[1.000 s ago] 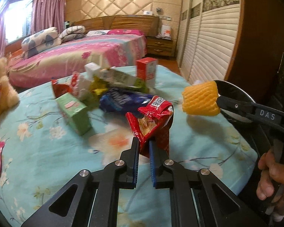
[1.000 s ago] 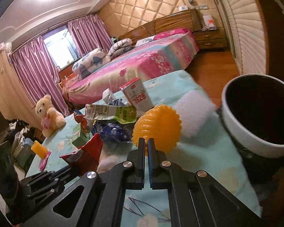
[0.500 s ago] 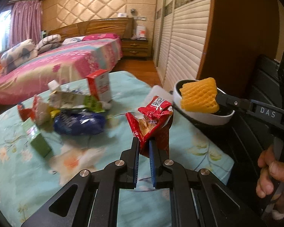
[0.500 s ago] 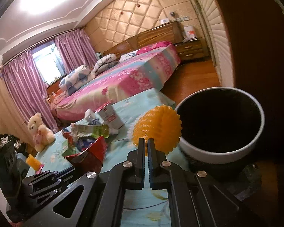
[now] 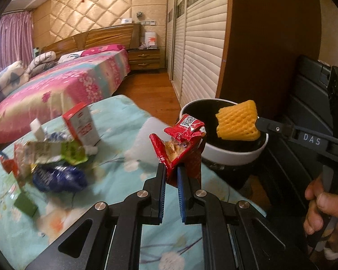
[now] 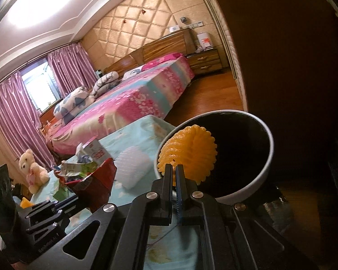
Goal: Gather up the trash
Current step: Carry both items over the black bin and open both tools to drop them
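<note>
My left gripper (image 5: 171, 171) is shut on a red snack wrapper (image 5: 182, 144) and holds it above the table's right edge, next to the bin. My right gripper (image 6: 175, 169) is shut on a yellow foam fruit net (image 6: 189, 153), which hangs over the open mouth of the black bin with a white rim (image 6: 268, 164). In the left wrist view the net (image 5: 237, 121) sits above the bin (image 5: 234, 155) at the right. The red wrapper also shows in the right wrist view (image 6: 94, 180).
A pile of trash lies on the floral tablecloth (image 5: 115, 168): a red-and-white carton (image 5: 81, 123), a green-and-white carton (image 5: 54, 153), a blue wrapper (image 5: 58, 177), a green box (image 5: 26, 203). A white foam net (image 6: 133, 168) lies near the bin. A bed (image 5: 56, 90) stands behind.
Both grippers have swung right toward the bin. The yellow net has moved from beside the bin to over its mouth. The red wrapper has come close to the bin's rim.
</note>
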